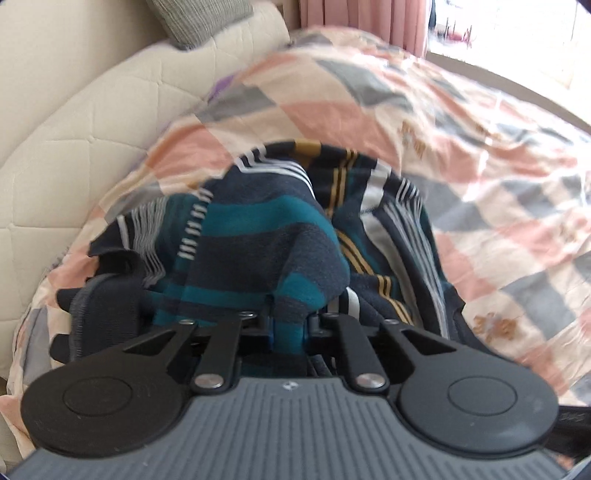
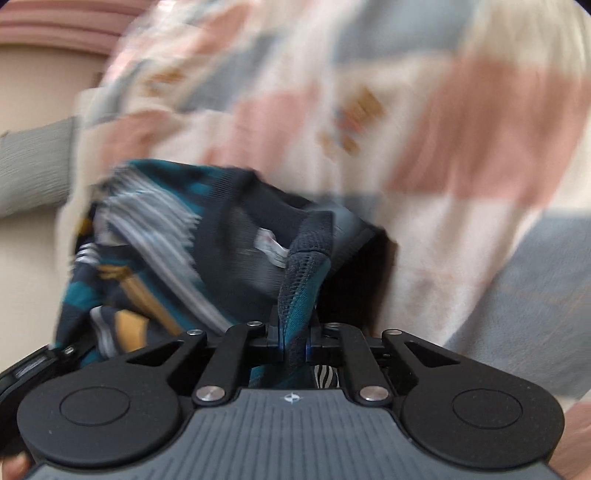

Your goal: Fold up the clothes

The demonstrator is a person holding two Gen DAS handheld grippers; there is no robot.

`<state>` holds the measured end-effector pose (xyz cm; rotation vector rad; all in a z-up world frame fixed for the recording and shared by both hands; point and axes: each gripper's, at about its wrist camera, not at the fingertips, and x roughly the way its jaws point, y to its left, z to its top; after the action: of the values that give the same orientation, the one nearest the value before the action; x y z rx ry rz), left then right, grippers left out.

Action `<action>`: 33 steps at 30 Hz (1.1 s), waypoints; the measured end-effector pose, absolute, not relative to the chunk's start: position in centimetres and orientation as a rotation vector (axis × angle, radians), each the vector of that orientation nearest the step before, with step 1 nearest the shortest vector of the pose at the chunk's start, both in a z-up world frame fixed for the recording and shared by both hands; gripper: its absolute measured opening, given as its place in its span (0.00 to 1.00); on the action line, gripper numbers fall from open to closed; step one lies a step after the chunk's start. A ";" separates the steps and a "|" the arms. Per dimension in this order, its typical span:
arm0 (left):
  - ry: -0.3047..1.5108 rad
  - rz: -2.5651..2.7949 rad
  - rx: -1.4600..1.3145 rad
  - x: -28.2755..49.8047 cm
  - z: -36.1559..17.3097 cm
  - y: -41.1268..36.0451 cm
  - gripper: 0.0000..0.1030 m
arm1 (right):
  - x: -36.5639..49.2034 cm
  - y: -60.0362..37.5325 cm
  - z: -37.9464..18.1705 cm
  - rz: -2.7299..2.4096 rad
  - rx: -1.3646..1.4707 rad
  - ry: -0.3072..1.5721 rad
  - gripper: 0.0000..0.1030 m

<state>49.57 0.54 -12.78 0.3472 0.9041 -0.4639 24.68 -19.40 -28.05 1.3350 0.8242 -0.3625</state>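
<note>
A striped knit sweater (image 1: pixel 258 236) in navy, teal, white and mustard lies crumpled on a patchwork quilt. My left gripper (image 1: pixel 288 325) is shut on a teal and navy fold of it, and the cloth bulges up just beyond the jaws. In the right wrist view the same sweater (image 2: pixel 155 251) hangs to the left, blurred, with a white label (image 2: pixel 271 245) showing at the dark collar. My right gripper (image 2: pixel 295 332) is shut on a narrow ridge of its navy and teal knit. Both pairs of fingertips are buried in the cloth.
The pink, grey and cream quilt (image 1: pixel 461 147) covers the bed around the sweater. A cream quilted headboard (image 1: pixel 74 122) and a grey pillow (image 1: pixel 199 18) stand at the left. Pink curtains (image 1: pixel 354 18) and a bright window lie beyond. A grey cloth (image 2: pixel 33 162) shows at left.
</note>
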 end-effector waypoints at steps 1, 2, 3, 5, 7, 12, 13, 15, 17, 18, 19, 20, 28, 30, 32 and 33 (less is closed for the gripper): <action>0.888 -0.470 0.339 49.2 -11.9 1.1 0.09 | 24.1 -19.5 -26.4 -0.344 1.289 0.792 0.09; 0.875 -0.478 0.324 48.7 -10.9 1.7 0.09 | 23.5 -19.6 -24.8 -0.327 1.244 0.752 0.09; 0.862 -0.486 0.307 48.2 -9.9 2.3 0.09 | 22.8 -19.9 -23.1 -0.311 1.200 0.707 0.09; 0.836 -0.513 0.259 46.9 -7.6 3.2 0.09 | 21.2 -20.5 -19.6 -0.290 1.110 0.602 0.09; 0.801 -0.535 0.231 45.2 -5.3 3.9 0.09 | 19.4 -21.4 -16.3 -0.273 1.042 0.494 0.09; 0.676 -0.602 0.191 38.8 0.8 4.2 0.09 | 15.0 -22.5 -8.9 -0.194 0.901 0.283 0.08; 0.649 -0.620 0.184 37.3 2.1 4.1 0.09 | 14.1 -22.5 -7.5 -0.174 0.873 0.247 0.08; 0.603 -0.652 0.169 34.4 4.4 3.7 0.09 | 12.2 -22.4 -4.8 -0.135 0.817 0.177 0.08; 0.555 -0.676 0.162 31.1 6.8 3.5 0.09 | 9.9 -23.0 -2.2 -0.105 0.792 0.108 0.08; 0.530 -0.683 0.155 29.3 8.0 3.4 0.09 | 8.7 -23.6 -0.9 -0.091 0.787 0.080 0.08; 0.508 -0.691 0.145 27.5 9.1 3.4 0.09 | 7.3 -24.2 0.5 -0.080 0.774 0.054 0.08; 0.491 -0.695 0.132 25.8 10.2 3.4 0.09 | 5.5 -24.9 1.8 -0.070 0.756 0.026 0.08; 0.377 -0.792 0.091 10.5 15.7 1.7 0.09 | -12.1 -32.1 10.0 -0.077 0.624 -0.050 0.08; 0.358 -0.834 0.078 6.8 16.2 0.7 0.09 | -16.4 -33.7 11.6 -0.088 0.586 -0.052 0.08; 0.348 -0.880 0.061 3.4 16.6 -0.3 0.09 | -20.4 -35.2 13.1 -0.105 0.550 -0.052 0.08; 0.352 -0.907 0.057 2.0 16.6 -0.9 0.10 | -21.9 -35.8 13.5 -0.121 0.536 -0.050 0.08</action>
<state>1.98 -0.95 16.64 0.0572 0.3518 -0.9066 -21.85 -35.78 13.51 0.5361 -0.0500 -0.1210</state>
